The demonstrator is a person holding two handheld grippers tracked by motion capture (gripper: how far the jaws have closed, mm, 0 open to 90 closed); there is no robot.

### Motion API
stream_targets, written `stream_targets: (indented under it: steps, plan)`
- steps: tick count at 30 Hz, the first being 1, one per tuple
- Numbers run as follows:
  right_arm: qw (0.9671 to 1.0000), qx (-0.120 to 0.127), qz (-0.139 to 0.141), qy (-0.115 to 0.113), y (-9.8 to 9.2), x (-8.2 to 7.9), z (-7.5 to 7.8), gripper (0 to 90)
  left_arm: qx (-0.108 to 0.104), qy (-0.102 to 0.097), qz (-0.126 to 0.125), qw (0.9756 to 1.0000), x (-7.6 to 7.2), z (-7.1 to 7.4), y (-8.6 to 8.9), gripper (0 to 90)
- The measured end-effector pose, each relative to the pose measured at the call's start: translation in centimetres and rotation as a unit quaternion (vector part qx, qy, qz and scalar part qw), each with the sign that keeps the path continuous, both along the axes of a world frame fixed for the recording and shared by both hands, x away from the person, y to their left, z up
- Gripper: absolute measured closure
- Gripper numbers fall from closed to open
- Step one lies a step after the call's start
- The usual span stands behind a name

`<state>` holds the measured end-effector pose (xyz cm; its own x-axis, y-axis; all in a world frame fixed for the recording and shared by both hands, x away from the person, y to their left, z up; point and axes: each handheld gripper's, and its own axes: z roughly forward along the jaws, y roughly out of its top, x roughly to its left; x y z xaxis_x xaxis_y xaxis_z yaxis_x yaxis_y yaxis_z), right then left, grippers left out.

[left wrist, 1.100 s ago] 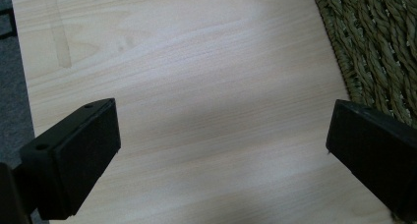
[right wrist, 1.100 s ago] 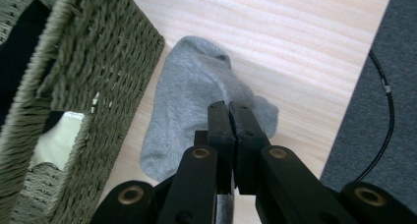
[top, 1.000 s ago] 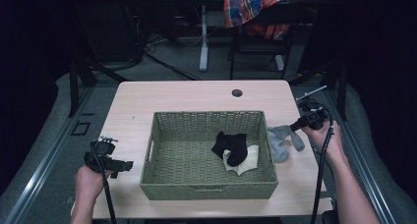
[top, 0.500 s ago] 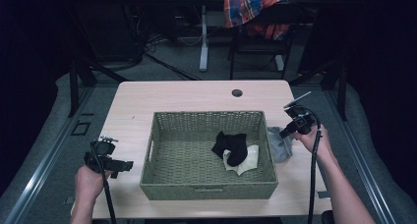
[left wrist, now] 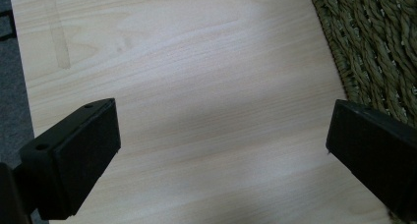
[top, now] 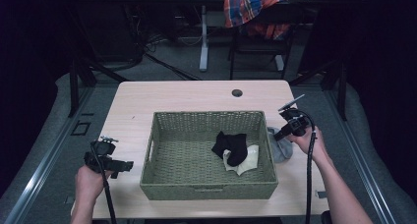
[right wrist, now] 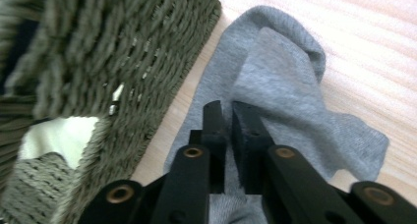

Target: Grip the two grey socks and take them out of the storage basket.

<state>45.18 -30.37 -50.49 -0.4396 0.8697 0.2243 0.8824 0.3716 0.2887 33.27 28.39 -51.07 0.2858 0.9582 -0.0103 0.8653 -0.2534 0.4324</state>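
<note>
A green woven basket (top: pixel 206 190) stands mid-table with a black sock (top: pixel 231 143) lying over a white sock (top: pixel 248 157) inside it. A grey sock (top: pixel 281 148) lies on the table against the basket's right wall. My right gripper (top: pixel 278 135) is shut on a fold of that grey sock (right wrist: pixel 295 86), right beside the basket wall (right wrist: pixel 123 47); the jaws (right wrist: pixel 227 111) are almost closed. The white sock (right wrist: pixel 54 135) shows through the basket rim. My left gripper (top: pixel 129 166) hovers open over bare wood left of the basket, its jaws (left wrist: pixel 221 155) wide apart and holding nothing.
The light wooden table (top: pixel 187 96) has a small dark round grommet (top: pixel 237 93) near its far edge. Behind the table a chair carries a plaid cloth (top: pixel 251 10). The basket's corner (left wrist: pixel 373 42) lies close to my left gripper.
My right gripper has moved left toward the basket, dragging the grey sock up against the basket's right wall. The left gripper has stayed where it was.
</note>
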Motion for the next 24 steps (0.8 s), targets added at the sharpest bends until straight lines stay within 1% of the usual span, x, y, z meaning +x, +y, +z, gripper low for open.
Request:
stream_targets:
  steps: [1,2,3,4,5,6,8,9,10,11,12,13,14,15,16,17,18,19,21,23,24]
  plan:
    - [1.0,0.007,0.001,0.001,-0.2,0.0,0.1,79.6,0.0,0.0,0.0,1.0,0.0,0.0,0.0,0.2]
    - [1.0,0.007,0.0,0.0,-0.2,-0.1,0.2,76.4,-0.001,0.001,0.001,1.0,0.0,0.0,0.0,0.2]
    - [0.9999,0.005,0.012,0.003,-0.4,0.0,0.3,67.6,-0.001,0.0,0.001,1.0,0.0,0.0,0.0,0.2]
    - [0.9999,0.01,0.007,-0.001,-0.3,-0.1,0.3,61.6,-0.001,0.0,0.001,1.0,0.0,0.0,0.0,0.2]
    - [0.9999,0.006,0.012,0.001,-0.4,-0.1,0.5,58.2,-0.002,0.001,0.001,1.0,0.0,-0.1,0.0,0.2]
    - [0.9999,0.009,0.009,-0.003,-0.5,-0.2,0.7,52.7,-0.001,0.001,0.001,1.0,0.0,-0.1,0.0,0.2]
    - [0.9998,0.011,0.004,-0.014,-0.6,-0.6,1.2,42.8,-0.001,0.001,-0.001,1.0,0.1,0.0,0.0,0.2]
    - [0.9995,0.017,0.004,-0.025,-0.8,-0.8,1.6,38.3,-0.001,0.0,-0.001,1.0,0.0,0.0,0.0,0.2]
    - [0.9995,0.018,0.003,-0.027,-1.0,-1.1,2.1,35.5,-0.002,0.0,0.001,1.0,0.0,0.0,0.0,0.2]
    - [0.9988,0.029,-0.002,-0.041,-1.3,-1.5,2.6,30.2,-0.003,0.001,0.001,1.0,0.0,0.0,0.0,0.2]
    - [0.9981,0.036,-0.003,-0.049,-1.7,-1.9,3.2,26.7,-0.003,0.0,0.001,1.0,0.0,0.0,0.0,0.2]
    - [0.9977,0.043,0.0,-0.051,-1.8,-2.1,3.5,24.5,-0.003,0.0,0.0,1.0,0.0,0.0,0.0,0.2]
    - [0.9974,0.043,-0.001,-0.058,-2.1,-2.6,3.9,22.8,-0.002,0.0,-0.001,1.0,0.0,0.0,0.0,0.2]
    - [0.9972,0.048,-0.001,-0.058,-2.2,-2.8,4.1,21.1,-0.003,0.001,0.0,1.0,0.0,0.0,0.0,0.2]
    - [0.9967,0.051,-0.007,-0.062,-2.4,-3.3,4.2,19.2,-0.003,0.0,0.001,1.0,0.0,0.0,0.1,0.2]
    - [0.9966,0.054,-0.01,-0.06,-2.7,-3.8,4.3,17.4,-0.003,-0.001,0.001,1.0,0.0,0.0,0.1,0.2]
    - [0.9966,0.056,-0.008,-0.06,-2.9,-4.1,4.3,16.2,-0.002,-0.001,0.002,1.0,-0.1,0.1,0.1,0.2]
    - [0.9969,0.051,-0.009,-0.059,-3.2,-4.7,4.3,14.1,-0.002,-0.002,0.002,1.0,-0.1,0.1,0.1,0.2]
    - [0.9967,0.045,-0.013,-0.067,-3.5,-5.4,4.3,12.1,-0.002,-0.001,0.0,1.0,0.0,0.0,0.1,0.2]
    - [0.9956,0.043,-0.022,-0.08,-4.0,-6.0,4.3,8.8,-0.002,0.001,0.0,1.0,0.1,0.0,0.0,0.2]
    - [0.9955,0.044,-0.024,-0.081,-4.1,-6.2,4.4,7.9,-0.002,0.0,-0.002,1.0,0.1,0.0,-0.1,0.2]
